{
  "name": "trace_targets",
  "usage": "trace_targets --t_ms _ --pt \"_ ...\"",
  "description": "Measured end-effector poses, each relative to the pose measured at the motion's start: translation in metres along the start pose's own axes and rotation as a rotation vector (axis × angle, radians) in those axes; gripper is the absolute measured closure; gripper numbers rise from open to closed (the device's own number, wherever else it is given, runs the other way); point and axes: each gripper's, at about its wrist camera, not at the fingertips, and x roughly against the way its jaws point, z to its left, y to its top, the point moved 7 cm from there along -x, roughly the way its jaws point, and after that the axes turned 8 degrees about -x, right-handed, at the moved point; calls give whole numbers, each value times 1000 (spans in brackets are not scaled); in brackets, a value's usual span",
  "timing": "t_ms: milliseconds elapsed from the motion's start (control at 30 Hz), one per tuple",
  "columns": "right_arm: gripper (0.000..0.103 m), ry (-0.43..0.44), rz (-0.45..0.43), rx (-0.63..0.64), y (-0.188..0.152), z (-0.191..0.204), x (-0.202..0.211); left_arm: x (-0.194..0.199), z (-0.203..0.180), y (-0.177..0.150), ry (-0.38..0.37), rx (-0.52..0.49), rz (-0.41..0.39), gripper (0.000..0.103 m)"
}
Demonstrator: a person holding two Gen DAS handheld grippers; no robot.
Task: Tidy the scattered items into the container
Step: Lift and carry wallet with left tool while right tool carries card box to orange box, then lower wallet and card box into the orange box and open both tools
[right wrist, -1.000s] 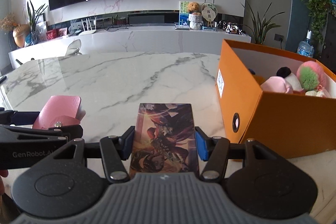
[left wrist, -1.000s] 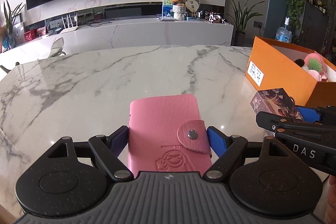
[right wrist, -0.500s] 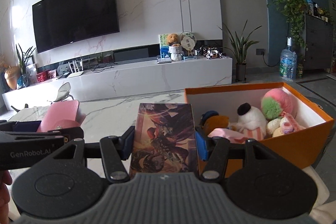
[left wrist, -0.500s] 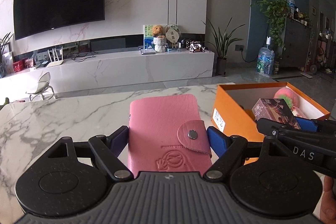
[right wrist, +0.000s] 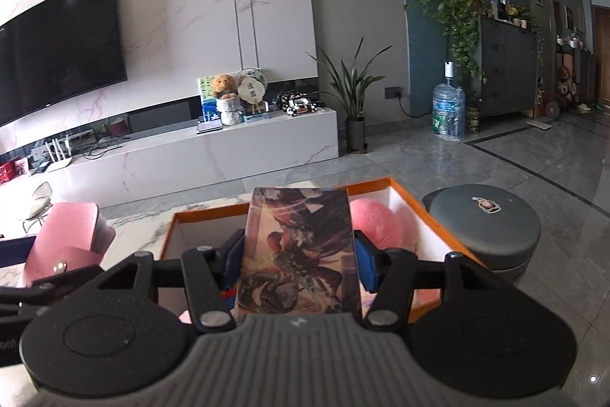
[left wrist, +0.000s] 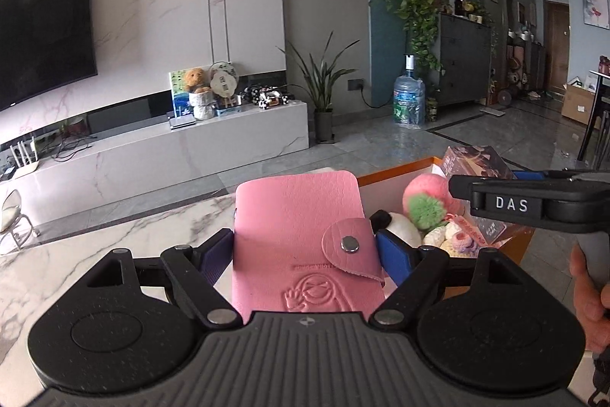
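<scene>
Orange box [right wrist: 432,222], the open container for the tidy-up, stood at the far edge of the marble table [left wrist: 114,246], already holding a pink-and-green plush ball [left wrist: 429,201] and other soft toys. The left gripper [left wrist: 305,250] had its blue pads clamped on the two sides of a pink snap-button wallet [left wrist: 301,239], which was carried flat, clear of the table, at the box's left side, its far end reaching level with the box's rim. The right gripper [right wrist: 301,254] was likewise closed on an illustrated card box [right wrist: 299,246], pinched from both sides and held above the orange box's open interior, with a pink plush [right wrist: 375,226] visible beneath it to the right. Seen from the left wrist camera, the card box [left wrist: 474,163] hung over the toys inside the orange box [left wrist: 396,170]. Just beyond the orange box on its right stood a round grey stool [right wrist: 492,227]. Behind it across the room ran a white marble TV console [right wrist: 198,155].
</scene>
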Motion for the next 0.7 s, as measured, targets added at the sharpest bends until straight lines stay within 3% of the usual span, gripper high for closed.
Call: trace_targets --t_ms 233,500,700 --pt "43 2 49 17 30 -22 -48 -49 -22 26 -61 12 22 9" --pt "43 53 193 11 -7 -38 -84 -95 -29 8 -65 35 115 9" --pt "43 79 285 39 -20 -42 -101 -106 -21 -3 -55 90 162 9"
